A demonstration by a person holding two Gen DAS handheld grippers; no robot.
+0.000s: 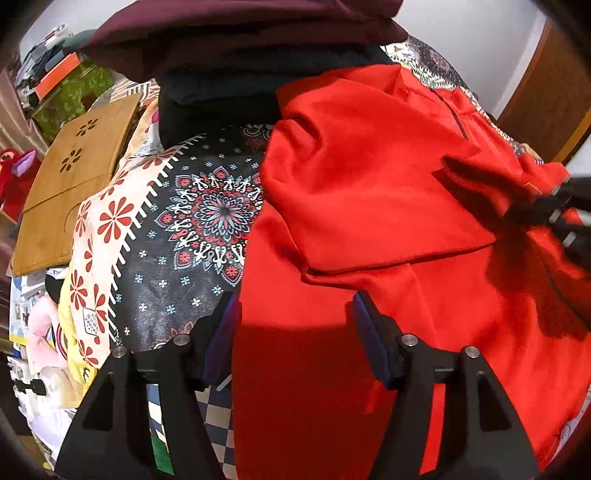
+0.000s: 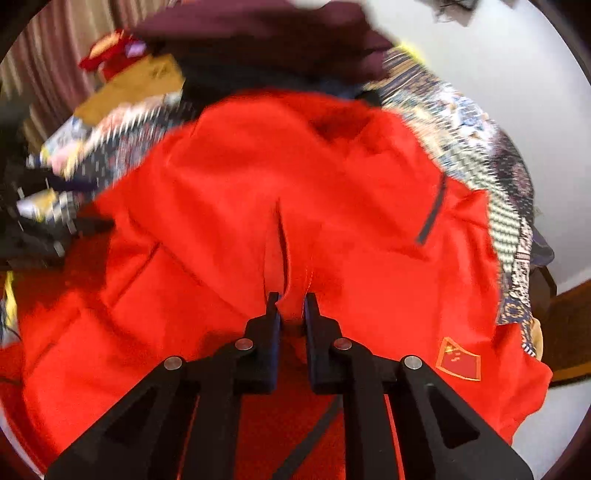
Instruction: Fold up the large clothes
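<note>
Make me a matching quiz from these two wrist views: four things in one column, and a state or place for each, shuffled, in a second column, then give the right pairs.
Column one:
1. left gripper
2. right gripper
3. red jacket
4. maroon garment

Column two:
A. on top of the pile at the far side of the bed
B. spread over the patterned bedspread
C. open above the red cloth
D. shut on a pinch of red cloth

Pairs: 1-C, 2-D, 3-B, 4-A

White wall (image 1: 461,44), wooden door (image 1: 546,96), pink curtain (image 2: 55,44)
</note>
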